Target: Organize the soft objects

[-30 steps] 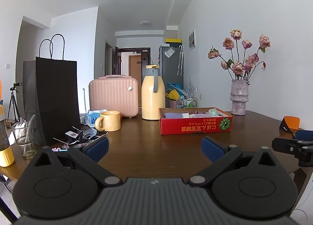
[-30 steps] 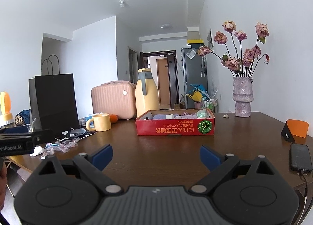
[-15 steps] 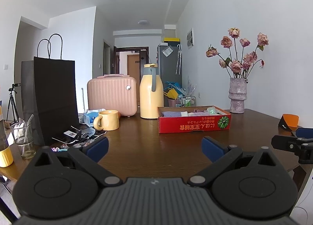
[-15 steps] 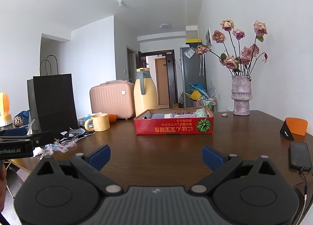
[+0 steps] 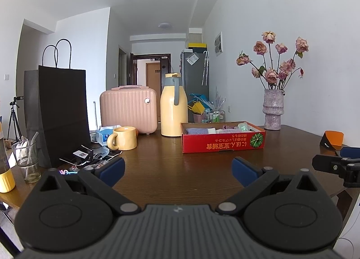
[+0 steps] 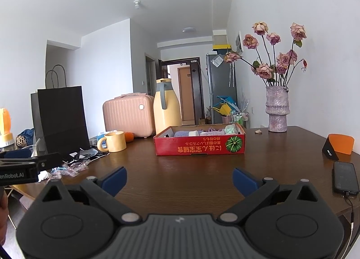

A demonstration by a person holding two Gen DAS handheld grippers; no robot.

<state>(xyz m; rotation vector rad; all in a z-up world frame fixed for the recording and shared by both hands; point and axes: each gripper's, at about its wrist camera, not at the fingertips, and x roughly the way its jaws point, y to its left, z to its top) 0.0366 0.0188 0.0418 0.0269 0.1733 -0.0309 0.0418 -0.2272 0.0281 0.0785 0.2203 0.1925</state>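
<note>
In the left wrist view, the left gripper (image 5: 177, 170) hangs over the near part of the dark wooden surface (image 5: 168, 169) with its jaws released wide and nothing between the blue fingertips (image 5: 112, 167). Farther off, right of centre, sits a red cardboard box (image 5: 222, 144) holding folded soft items (image 5: 198, 131) in lilac, white and pale green. Behind it on the left stands a yellow thermos jug (image 5: 173, 107), then a pink mini suitcase (image 5: 128, 109), a yellow mug (image 5: 123, 138) and a tall black paper bag (image 5: 59, 112); a glass (image 5: 24, 157) stands at the near left. A vase of dried roses (image 5: 273, 110) stands far right, and the right gripper (image 5: 337, 165) juts in at the right edge. In the right wrist view, the right gripper (image 6: 178, 179) also hovers with jaws spread apart and empty above the surface (image 6: 180, 173). The red box (image 6: 200, 146) lies straight ahead with the soft items (image 6: 186, 133) inside. A phone (image 6: 345, 176) lies at the near right beside an orange and black wedge (image 6: 338, 144), small wrappers (image 6: 69, 167) are scattered at the near left, and the left gripper (image 6: 24, 166) enters from the left edge.
</note>
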